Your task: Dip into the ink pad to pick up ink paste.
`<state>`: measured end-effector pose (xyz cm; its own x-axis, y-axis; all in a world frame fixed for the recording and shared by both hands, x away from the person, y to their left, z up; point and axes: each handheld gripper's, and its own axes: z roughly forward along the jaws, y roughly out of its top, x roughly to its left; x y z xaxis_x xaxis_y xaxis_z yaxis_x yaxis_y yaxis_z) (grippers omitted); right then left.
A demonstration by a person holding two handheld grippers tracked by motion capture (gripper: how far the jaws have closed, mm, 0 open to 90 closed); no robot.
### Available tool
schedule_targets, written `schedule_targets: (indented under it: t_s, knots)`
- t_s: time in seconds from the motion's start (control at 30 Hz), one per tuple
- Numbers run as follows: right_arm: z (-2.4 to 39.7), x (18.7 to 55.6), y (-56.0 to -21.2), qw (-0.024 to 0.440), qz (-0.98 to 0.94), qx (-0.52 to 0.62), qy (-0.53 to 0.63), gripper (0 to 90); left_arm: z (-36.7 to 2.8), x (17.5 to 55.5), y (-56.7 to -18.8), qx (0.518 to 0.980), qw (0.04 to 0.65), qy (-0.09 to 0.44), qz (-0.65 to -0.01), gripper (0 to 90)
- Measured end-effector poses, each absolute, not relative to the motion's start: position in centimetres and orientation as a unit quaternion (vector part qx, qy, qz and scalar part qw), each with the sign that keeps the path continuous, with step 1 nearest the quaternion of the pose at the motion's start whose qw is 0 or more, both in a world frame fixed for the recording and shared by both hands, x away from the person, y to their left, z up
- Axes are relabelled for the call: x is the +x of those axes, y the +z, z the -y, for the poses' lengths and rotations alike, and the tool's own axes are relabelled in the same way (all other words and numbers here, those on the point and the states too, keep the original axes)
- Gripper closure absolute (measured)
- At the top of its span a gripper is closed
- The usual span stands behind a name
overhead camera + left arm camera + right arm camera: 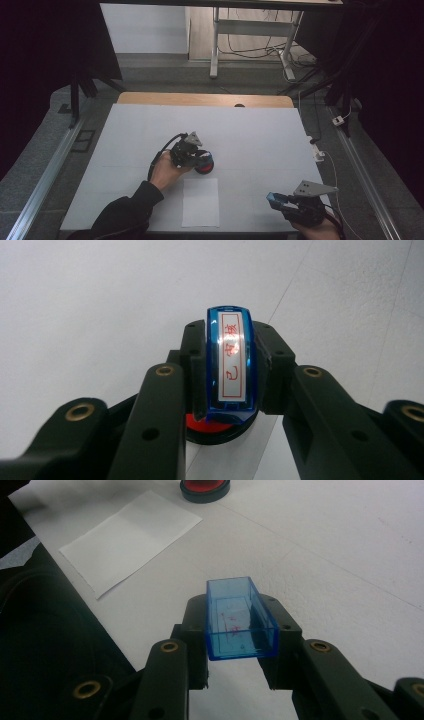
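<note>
At the left of the high view, the left gripper (196, 159) clenches a blue translucent plastic stamp with a white label of red characters (232, 362), its jaws pressed against the stamp's two long sides. The stamp stands on a round red ink pad in a black case (205, 166), which lies on the white table cover (250, 135) just beyond the far edge of a white rectangular sheet of paper (200, 202). In the left gripper view the pad's red face (202, 424) peeks out under the stamp, so the step in hand looks like inking.

To do it well, I would press straight down, evenly, so the whole face takes ink. Keep the stamp upright; a tilt would probably ink one edge only. Then lift cleanly, without dragging the loose pad, and carry the stamp towards the person to the paper.

At the right, near the table's front edge, the right gripper (278, 201) grasps a clear blue rectangular plastic stamp cap (240, 620) by its sides, hollow upward. It is best held well apart from the paper, so the stamping path stays free.
</note>
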<state>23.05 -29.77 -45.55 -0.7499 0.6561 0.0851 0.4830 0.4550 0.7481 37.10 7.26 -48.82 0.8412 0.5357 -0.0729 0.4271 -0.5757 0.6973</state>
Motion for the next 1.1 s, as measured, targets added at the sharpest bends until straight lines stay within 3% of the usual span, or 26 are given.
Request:
schedule_targets:
  t_s: [0.73,1.1]
  knots:
    - [29.7,23.0,-45.6,0.109,-0.848,0.334,0.397,68.3,-6.4,36.2,-49.4,0.894,0.351,0.111,-0.257,70.8]
    - [29.7,23.0,-45.6,0.111,-0.848,0.336,0.395,68.3,-7.4,37.2,-49.7,0.879,0.376,0.062,-0.287,70.9]
